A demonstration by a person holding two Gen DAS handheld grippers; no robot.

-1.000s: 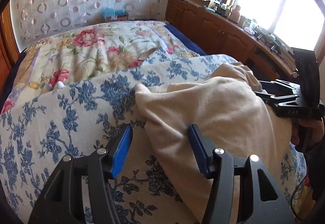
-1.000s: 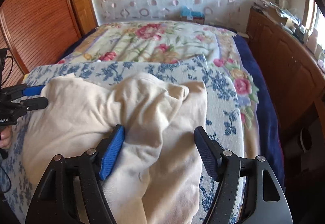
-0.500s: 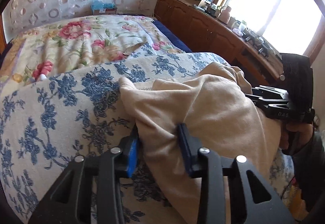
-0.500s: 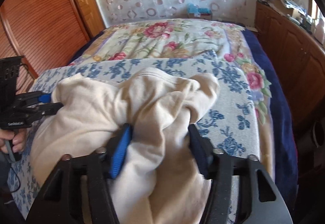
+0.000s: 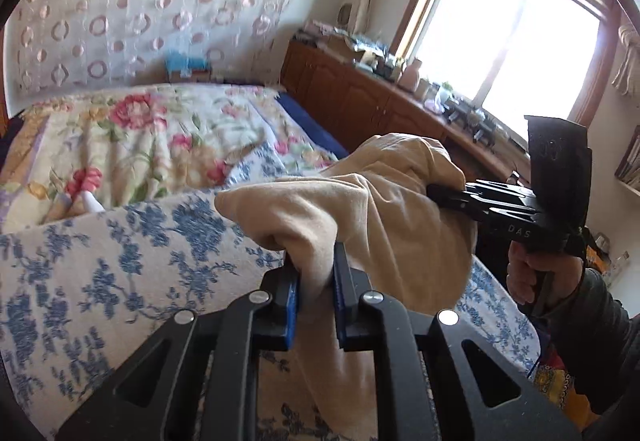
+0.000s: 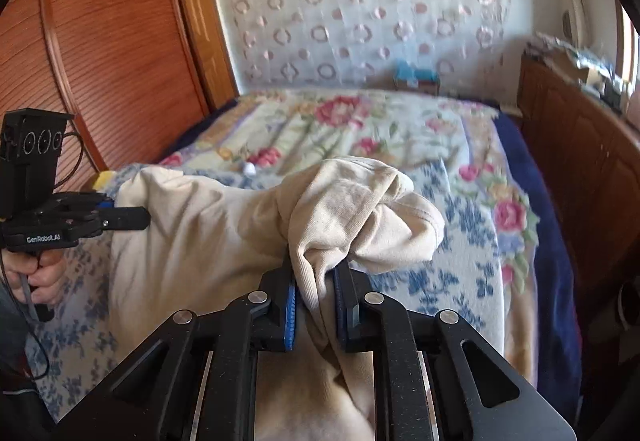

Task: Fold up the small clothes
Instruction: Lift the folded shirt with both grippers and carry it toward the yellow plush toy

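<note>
Cream cotton garment (image 5: 372,209), soft, crumpled, bunched into folds: stretched sideways between both tongs, long axis running from one to the other, sagging toward the blue-flowered bedspread (image 5: 120,265) beneath. Left tongs (image 5: 316,293) and right tongs (image 6: 314,301) have just been closing, each now clamped on a fold of it.

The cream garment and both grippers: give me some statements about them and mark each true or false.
1. The left gripper is clamped on the cream garment. True.
2. The right gripper hangs open with nothing in it. False: its jaws have just closed onto a bunch of the garment.
3. The garment lies flat and neatly folded. False: it is bunched between the two grippers.
4. The bedcover under the garment has a blue floral print. True.
</note>
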